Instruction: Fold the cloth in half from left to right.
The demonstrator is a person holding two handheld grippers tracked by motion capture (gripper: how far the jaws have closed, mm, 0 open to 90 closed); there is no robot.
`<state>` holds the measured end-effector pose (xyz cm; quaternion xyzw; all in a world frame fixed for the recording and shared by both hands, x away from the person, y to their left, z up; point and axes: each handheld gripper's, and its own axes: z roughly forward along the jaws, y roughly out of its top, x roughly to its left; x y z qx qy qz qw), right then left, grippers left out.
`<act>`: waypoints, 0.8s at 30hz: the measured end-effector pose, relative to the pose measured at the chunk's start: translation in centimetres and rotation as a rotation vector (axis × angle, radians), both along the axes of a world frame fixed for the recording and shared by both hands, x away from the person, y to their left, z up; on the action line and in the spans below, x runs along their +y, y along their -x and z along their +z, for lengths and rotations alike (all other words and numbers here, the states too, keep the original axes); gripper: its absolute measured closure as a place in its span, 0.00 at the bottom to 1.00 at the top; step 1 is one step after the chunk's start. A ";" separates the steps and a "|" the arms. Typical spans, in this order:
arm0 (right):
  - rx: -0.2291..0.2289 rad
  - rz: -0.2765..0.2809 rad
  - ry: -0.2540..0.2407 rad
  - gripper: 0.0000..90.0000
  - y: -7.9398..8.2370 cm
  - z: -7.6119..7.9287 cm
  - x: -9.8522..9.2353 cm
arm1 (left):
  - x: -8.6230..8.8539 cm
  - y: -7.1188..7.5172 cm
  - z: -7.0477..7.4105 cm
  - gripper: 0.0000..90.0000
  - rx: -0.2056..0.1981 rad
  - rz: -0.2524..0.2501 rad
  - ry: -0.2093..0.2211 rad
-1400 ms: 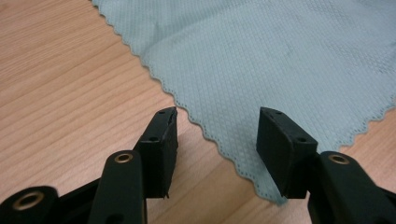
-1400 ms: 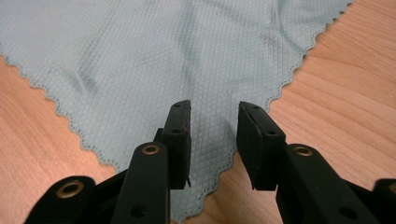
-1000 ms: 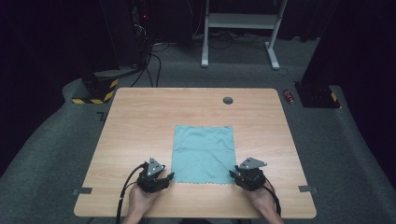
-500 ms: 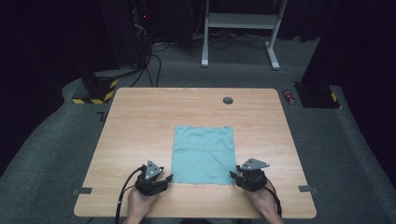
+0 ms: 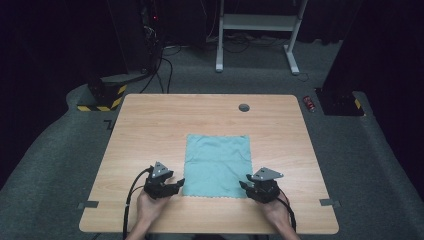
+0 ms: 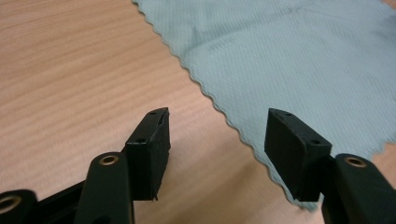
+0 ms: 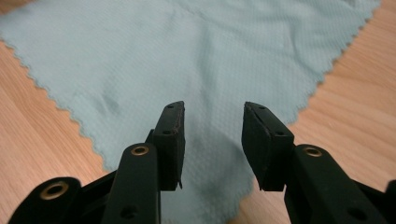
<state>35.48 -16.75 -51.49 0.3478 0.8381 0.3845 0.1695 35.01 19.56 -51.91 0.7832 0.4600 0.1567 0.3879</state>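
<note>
The cloth (image 5: pixel 218 165) lies flat on the tabletop (image 5: pixel 150 130), its near corners by my hands. My left fingers (image 6: pixel 149 140) have just been opening and straddle the scalloped edge without pressing; my right fingers (image 7: pixel 170 135) stand apart above the near right corner, holding nothing. To pinch well, I should lower each pair onto its corner evenly, catching a single layer. The cloth's longer sides seem to run away from me, edges square to the tabletop.

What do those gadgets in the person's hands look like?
Both the left gripper and the right gripper are black, with two flat-padded jaws showing brass-coloured rivets. Each is topped by a grey three-cornered plate and trails a black cable.
</note>
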 end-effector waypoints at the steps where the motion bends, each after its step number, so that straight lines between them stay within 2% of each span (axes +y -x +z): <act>1: -0.006 0.006 -0.009 0.66 -0.1 0.0 0.2 | 0.1 -0.9 0.1 0.45 0.012 0.008 0.009; 2: -0.006 0.006 -0.009 0.66 -0.1 0.0 0.2 | 0.1 -0.9 0.1 0.46 0.012 0.008 0.009; 3: 0.000 0.014 -0.020 0.66 -0.1 0.1 0.8 | 0.1 -1.9 0.1 0.46 0.021 0.019 0.014; 8: 0.027 0.037 -0.026 0.66 -0.3 0.1 2.2 | -0.1 -3.8 0.6 0.46 0.020 0.040 0.016; 10: 0.034 0.044 -0.030 0.66 -0.3 0.1 2.7 | -0.1 -4.1 0.6 0.46 0.017 0.042 0.023; 15: 0.033 0.064 -0.031 0.66 -0.3 0.0 3.7 | -0.6 -6.1 1.1 0.47 0.025 0.053 0.013; 18: 0.038 0.070 -0.029 0.67 -0.4 0.0 4.1 | -0.6 -6.6 1.2 0.47 0.021 0.062 0.025; 19: 0.044 0.075 -0.035 0.67 -0.4 -0.1 4.4 | -0.5 -6.8 1.1 0.47 0.022 0.071 0.043; 20: 0.045 0.079 -0.036 0.67 -0.4 -0.1 4.6 | -0.4 -7.3 1.1 0.47 0.043 0.081 0.032; 24: 0.044 0.099 -0.034 0.67 -0.4 -0.1 5.2 | -0.6 -8.0 1.3 0.47 0.039 0.089 0.021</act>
